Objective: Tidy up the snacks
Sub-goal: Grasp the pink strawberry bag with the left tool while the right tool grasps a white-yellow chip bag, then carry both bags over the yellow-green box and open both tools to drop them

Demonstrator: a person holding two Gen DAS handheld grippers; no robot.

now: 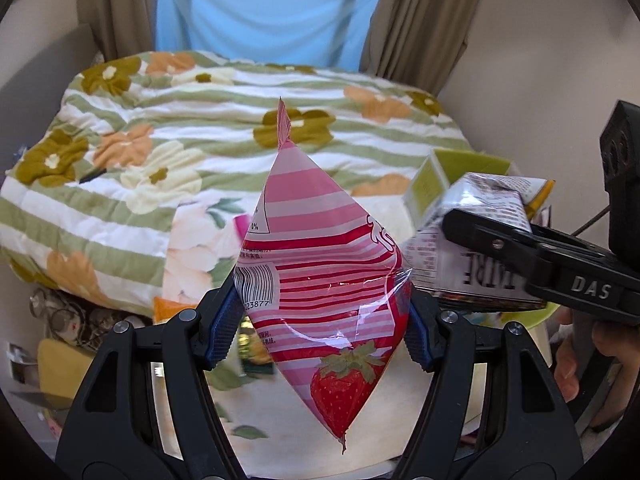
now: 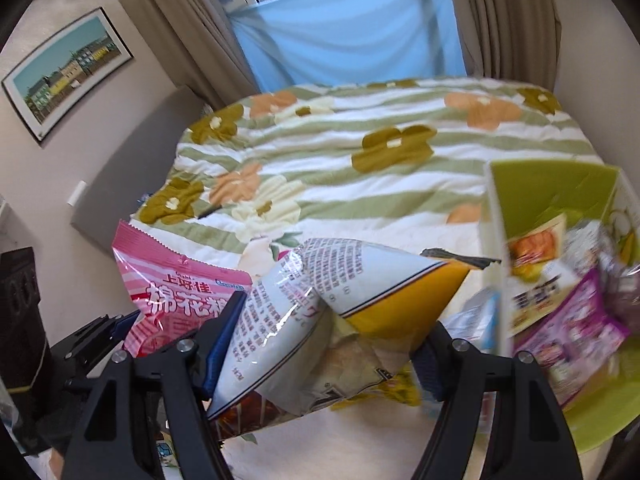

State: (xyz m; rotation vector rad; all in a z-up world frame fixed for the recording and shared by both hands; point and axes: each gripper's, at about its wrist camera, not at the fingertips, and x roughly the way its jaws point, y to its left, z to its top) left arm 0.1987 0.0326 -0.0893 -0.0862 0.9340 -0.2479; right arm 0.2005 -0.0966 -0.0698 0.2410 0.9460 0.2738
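Pink striped strawberry pouch pinched in left jaws; right jaws pinch white-yellow bag.

Left gripper, jaws pressed against both sides of a pink striped snack bag and holding it raised, beside the right gripper, whose blue-padded fingers pinch a crumpled white-and-yellow snack bag, its handle held by a partly visible hand.
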